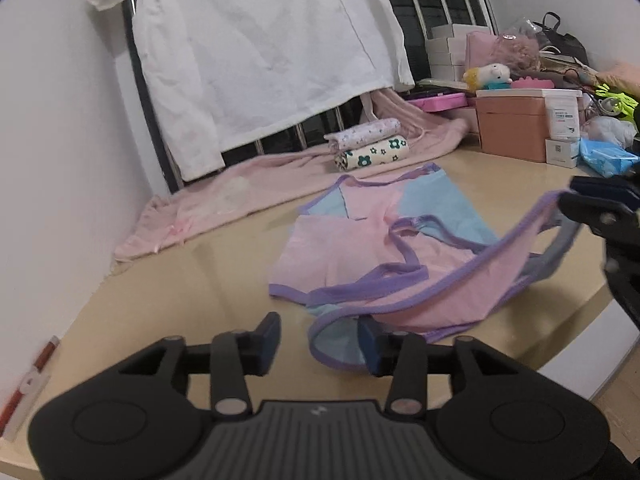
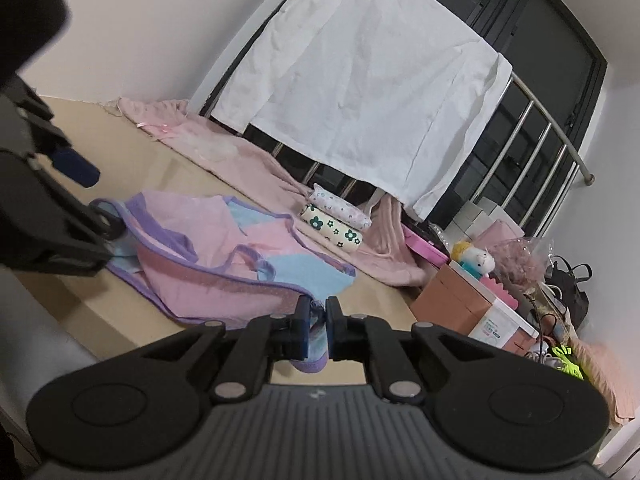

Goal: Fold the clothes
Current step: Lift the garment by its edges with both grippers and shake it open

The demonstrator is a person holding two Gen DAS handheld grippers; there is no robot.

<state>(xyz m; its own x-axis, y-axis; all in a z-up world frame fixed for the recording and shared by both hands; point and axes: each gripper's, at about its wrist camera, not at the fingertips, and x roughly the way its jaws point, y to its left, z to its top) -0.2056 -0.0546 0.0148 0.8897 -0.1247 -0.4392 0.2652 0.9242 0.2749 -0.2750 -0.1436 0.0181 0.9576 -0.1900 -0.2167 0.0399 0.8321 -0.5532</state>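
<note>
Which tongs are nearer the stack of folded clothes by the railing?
Hard to tell. Right tongs and left tongs both sit at the garment's near edge, away from the stack.

Mostly soft cloth on a shiny tabletop, with hard black plastic up front.

The pink and blue garment [image 1: 360,248] looks like thin, matt knit cloth with purple ribbed trim, and the tan table [image 1: 192,280] under it is smooth and semi-glossy, catching soft reflections. The left gripper [image 1: 318,340] is matt black plastic with silvery metal pins and blue rubbery-looking pads; the right gripper [image 2: 317,320] looks the same. The pink blanket [image 1: 224,196] looks fuzzy, the white sheet [image 1: 260,48] is crinkled woven cloth, the window bars [image 2: 536,120] are shiny metal, and the tan box [image 1: 510,128] looks like matt cardboard.
</note>
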